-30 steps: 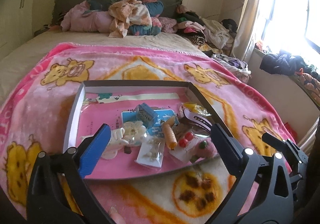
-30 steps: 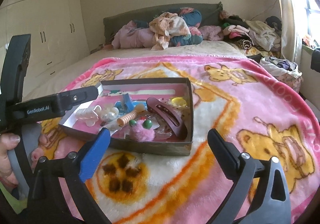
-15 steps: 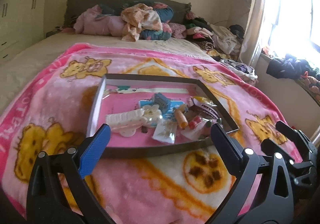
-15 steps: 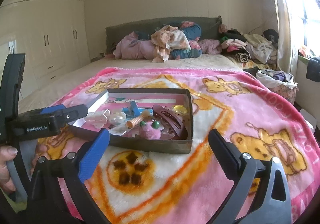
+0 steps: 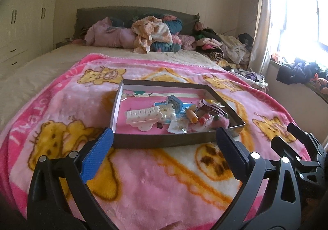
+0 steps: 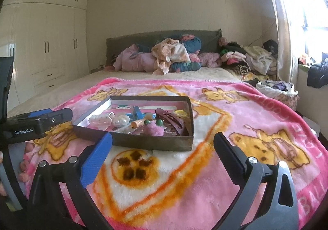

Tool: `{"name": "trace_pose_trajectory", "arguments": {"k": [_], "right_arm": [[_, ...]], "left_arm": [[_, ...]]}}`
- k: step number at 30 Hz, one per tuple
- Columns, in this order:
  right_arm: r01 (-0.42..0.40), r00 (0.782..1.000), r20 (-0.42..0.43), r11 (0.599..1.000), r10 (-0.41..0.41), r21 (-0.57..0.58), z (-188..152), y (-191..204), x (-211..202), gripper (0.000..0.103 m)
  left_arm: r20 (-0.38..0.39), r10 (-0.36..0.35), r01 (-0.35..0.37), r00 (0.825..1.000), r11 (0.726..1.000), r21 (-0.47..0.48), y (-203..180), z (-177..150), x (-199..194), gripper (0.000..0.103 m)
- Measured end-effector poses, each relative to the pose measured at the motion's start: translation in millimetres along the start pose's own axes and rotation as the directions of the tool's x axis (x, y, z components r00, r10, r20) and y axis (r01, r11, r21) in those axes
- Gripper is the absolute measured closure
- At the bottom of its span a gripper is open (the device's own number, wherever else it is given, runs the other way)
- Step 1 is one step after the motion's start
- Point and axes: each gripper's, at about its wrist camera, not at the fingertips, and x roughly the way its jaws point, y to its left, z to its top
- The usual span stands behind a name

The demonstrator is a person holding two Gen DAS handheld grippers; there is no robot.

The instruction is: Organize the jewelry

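On the pink blanket [image 5: 155, 185] spread over the bed, a shallow box [image 5: 164, 142] is being kept as the holder for the jewelry and hair things, and all of them are seen lying inside it. A white hair claw [image 5: 143, 116] is being shown near the box's left side, with a blue clip [image 5: 175, 103], an orange ridged piece [image 5: 192, 116] and a pink fluffy bobble [image 5: 220, 122] heaped toward the right; a maroon hair claw [image 6: 171, 120] is being shown against the right wall in the right wrist view. Small packets lie among them, too small to tell apart.

The left gripper [image 5: 164, 149] is being held spread wide, with nothing between its fingers, just short of the box's near wall. The right gripper [image 6: 163, 148] is likewise being held wide apart and empty, before the near wall.

Judged from this, the gathering is probably done, since nothing is being left loose on the blanket. Inside the box, though, the pieces are lying in a mixed heap, so any sorting is being left undone.
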Motion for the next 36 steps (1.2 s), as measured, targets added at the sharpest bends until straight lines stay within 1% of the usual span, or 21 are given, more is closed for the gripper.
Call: {"name": "trace_pose_trajectory", "arguments": {"k": [5,11,14,22,36], "right_arm": [[0.002,0.999,0.039,1.0,-0.001,-0.029,-8.7,1.0,-10.2,0.007],[-0.008,0.998,0.059,1.0,0.008,-0.009,-15.6,-1.2,-15.7,0.006],[-0.011,0.997,0.072,1.0,0.012,-0.003,-17.8,-1.6,-17.9,0.006],[-0.011,0.997,0.07,1.0,0.011,-0.001,-19.0,-1.9,-19.6,0.006],[-0.013,0.997,0.074,1.0,0.013,0.006,-17.7,-2.5,-20.5,0.006]], "left_arm": [[0.016,0.01,-0.01,1.0,1.0,-0.001,-0.7,-10.7,-9.6,0.012],[0.057,0.022,-0.022,0.998,1.0,0.011,-7.2,-24.4,-17.6,0.012],[0.061,0.027,-0.028,0.998,0.999,0.017,-10.8,-26.0,-17.4,0.012],[0.06,0.025,-0.027,0.998,0.999,0.037,-15.9,-29.2,-15.1,0.012],[0.066,0.02,-0.023,0.998,0.999,0.038,-17.3,-30.6,-15.7,0.012]]}}
